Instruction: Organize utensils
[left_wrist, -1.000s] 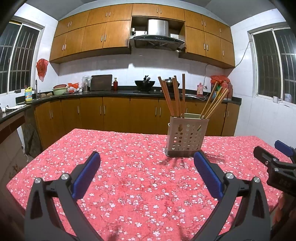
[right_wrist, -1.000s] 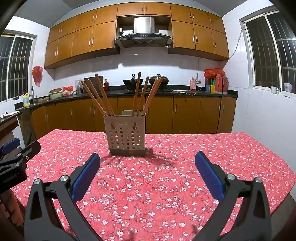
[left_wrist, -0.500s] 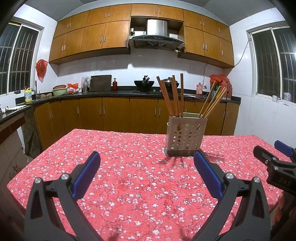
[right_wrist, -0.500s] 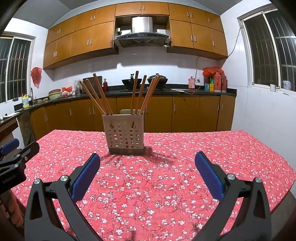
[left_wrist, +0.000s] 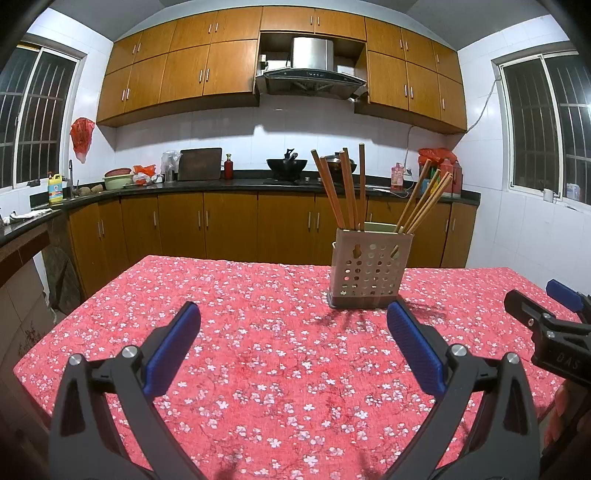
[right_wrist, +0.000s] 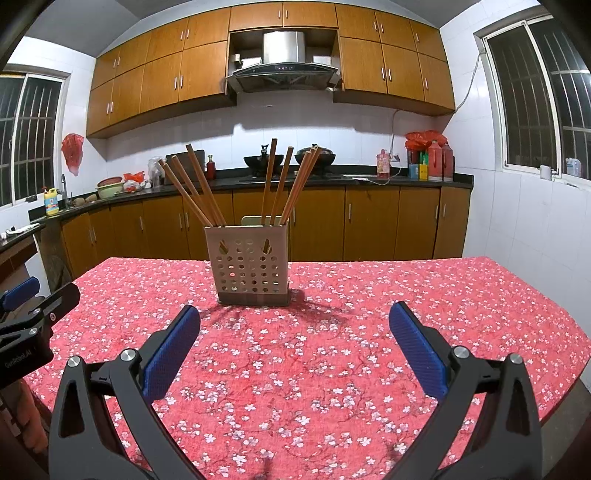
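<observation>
A beige perforated utensil holder (left_wrist: 370, 266) stands upright on the red floral tablecloth (left_wrist: 258, 350); it also shows in the right wrist view (right_wrist: 251, 264). Several brown wooden chopsticks (left_wrist: 345, 188) lean in it in two bunches, seen too in the right wrist view (right_wrist: 284, 184). My left gripper (left_wrist: 293, 332) is open and empty, short of the holder and to its left. My right gripper (right_wrist: 294, 332) is open and empty, in front of the holder. Each gripper shows at the edge of the other's view.
The table edge runs near on the left (left_wrist: 33, 354) and right (right_wrist: 576, 354). Behind stand brown kitchen cabinets (left_wrist: 229, 225), a dark counter with a wok (left_wrist: 287, 165), bottles and bowls, and a range hood (left_wrist: 312, 70).
Both views have shifted slightly: the holder sits a little higher and farther off in each, so both grippers have drawn back a little. The jaws stay open.
</observation>
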